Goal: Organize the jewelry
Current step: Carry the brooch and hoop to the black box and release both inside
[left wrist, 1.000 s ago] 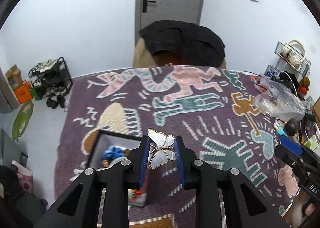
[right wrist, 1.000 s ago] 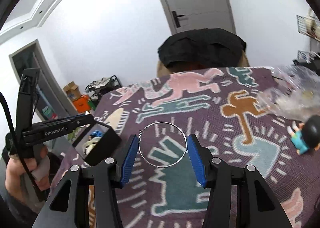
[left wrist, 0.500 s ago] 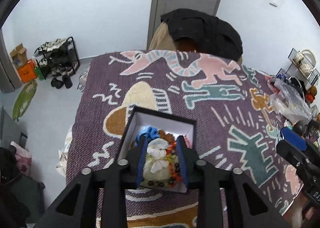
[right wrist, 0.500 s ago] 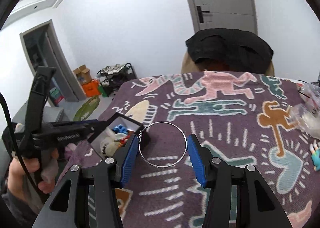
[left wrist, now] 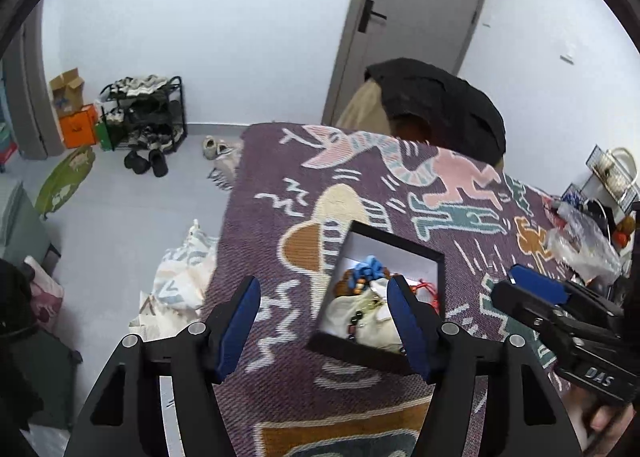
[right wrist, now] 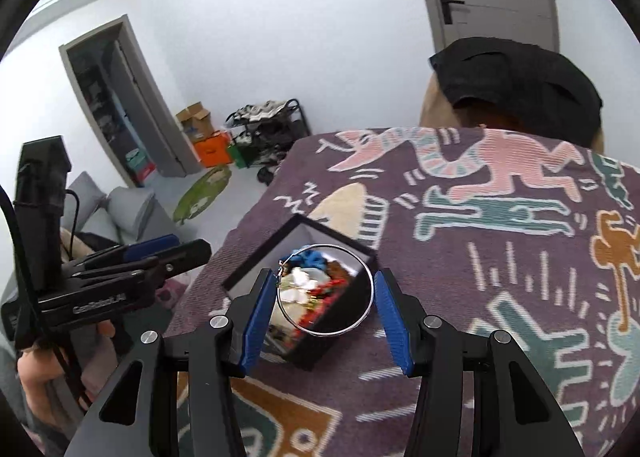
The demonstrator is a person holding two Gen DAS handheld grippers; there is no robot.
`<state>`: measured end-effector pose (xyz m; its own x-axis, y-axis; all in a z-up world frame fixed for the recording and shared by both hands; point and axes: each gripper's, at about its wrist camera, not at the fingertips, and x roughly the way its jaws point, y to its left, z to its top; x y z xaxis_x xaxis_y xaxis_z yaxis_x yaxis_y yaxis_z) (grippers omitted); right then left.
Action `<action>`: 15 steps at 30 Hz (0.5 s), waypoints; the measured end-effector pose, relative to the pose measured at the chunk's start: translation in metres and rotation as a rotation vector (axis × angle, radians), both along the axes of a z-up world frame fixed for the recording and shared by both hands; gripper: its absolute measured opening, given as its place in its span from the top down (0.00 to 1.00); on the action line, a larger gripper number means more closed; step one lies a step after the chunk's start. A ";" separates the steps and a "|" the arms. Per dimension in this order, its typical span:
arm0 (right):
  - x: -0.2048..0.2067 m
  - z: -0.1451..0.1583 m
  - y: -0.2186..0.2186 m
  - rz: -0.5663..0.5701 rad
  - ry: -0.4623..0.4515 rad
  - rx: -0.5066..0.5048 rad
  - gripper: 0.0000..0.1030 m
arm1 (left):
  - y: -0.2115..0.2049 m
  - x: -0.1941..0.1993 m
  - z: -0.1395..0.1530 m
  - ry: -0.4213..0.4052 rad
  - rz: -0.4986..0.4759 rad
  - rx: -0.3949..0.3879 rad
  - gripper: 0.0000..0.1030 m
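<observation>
Left claw [left wrist: 324, 327]: jaws apart, just been opening, nothing between; near left of the black jewelry box [left wrist: 424, 253]. Right claw [right wrist: 325, 307]: clamped on a silver hoop earring [right wrist: 370, 277], above the box.
Progress: box holds beads, blue piece, white butterfly pendant [right wrist: 298, 280]; hoop not yet deposited.
Surface: tabletop under purple figure-patterned cloth [right wrist: 500, 257].
Room: shoe rack [left wrist: 146, 117] far left, grey door [left wrist: 416, 9] far.

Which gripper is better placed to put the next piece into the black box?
Right. The right gripper holds the silver hoop between its jaws directly over the black box. The left gripper has just been opening, with nothing between its jaws.
</observation>
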<state>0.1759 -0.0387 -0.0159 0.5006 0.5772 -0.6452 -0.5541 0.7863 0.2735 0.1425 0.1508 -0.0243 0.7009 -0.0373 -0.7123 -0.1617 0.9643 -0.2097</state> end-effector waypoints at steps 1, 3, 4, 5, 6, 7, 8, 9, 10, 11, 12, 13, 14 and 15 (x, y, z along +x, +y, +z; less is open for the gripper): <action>0.001 -0.001 0.007 0.008 0.004 -0.004 0.50 | 0.004 -0.002 0.000 -0.002 0.006 -0.004 0.35; 0.003 -0.002 0.017 0.022 0.012 -0.009 0.50 | 0.011 -0.006 -0.001 -0.005 0.017 -0.013 0.35; 0.004 -0.003 0.023 0.029 0.015 -0.011 0.50 | 0.014 -0.008 -0.002 -0.006 0.022 -0.017 0.35; 0.005 -0.004 0.027 0.032 0.017 -0.012 0.50 | 0.016 -0.009 -0.002 -0.007 0.026 -0.020 0.35; 0.006 -0.005 0.032 0.036 0.020 -0.014 0.50 | 0.019 -0.011 -0.003 -0.007 0.033 -0.023 0.35; 0.007 -0.006 0.036 0.039 0.025 -0.015 0.50 | 0.021 -0.012 -0.004 -0.007 0.038 -0.026 0.35; 0.007 -0.006 0.038 0.044 0.027 -0.014 0.50 | 0.023 -0.013 -0.004 -0.007 0.040 -0.029 0.35; 0.008 -0.007 0.042 0.052 0.029 -0.012 0.50 | 0.025 -0.014 -0.005 -0.008 0.044 -0.032 0.35; 0.008 -0.008 0.044 0.059 0.032 -0.013 0.50 | 0.026 -0.015 -0.006 -0.010 0.047 -0.034 0.35; 0.009 -0.009 0.046 0.064 0.036 -0.014 0.49 | 0.026 -0.016 -0.006 -0.011 0.051 -0.032 0.35; 0.009 -0.011 0.047 0.070 0.044 -0.018 0.49 | 0.026 -0.017 -0.006 -0.015 0.058 -0.023 0.35; 0.010 -0.013 0.047 0.074 0.053 -0.020 0.48 | 0.025 -0.019 -0.005 -0.021 0.062 -0.015 0.35; 0.011 -0.014 0.046 0.073 0.064 -0.021 0.45 | 0.023 -0.020 -0.003 -0.030 0.063 -0.009 0.35; 0.012 -0.015 0.042 0.064 0.073 -0.017 0.43 | 0.022 -0.022 -0.001 -0.041 0.063 -0.006 0.35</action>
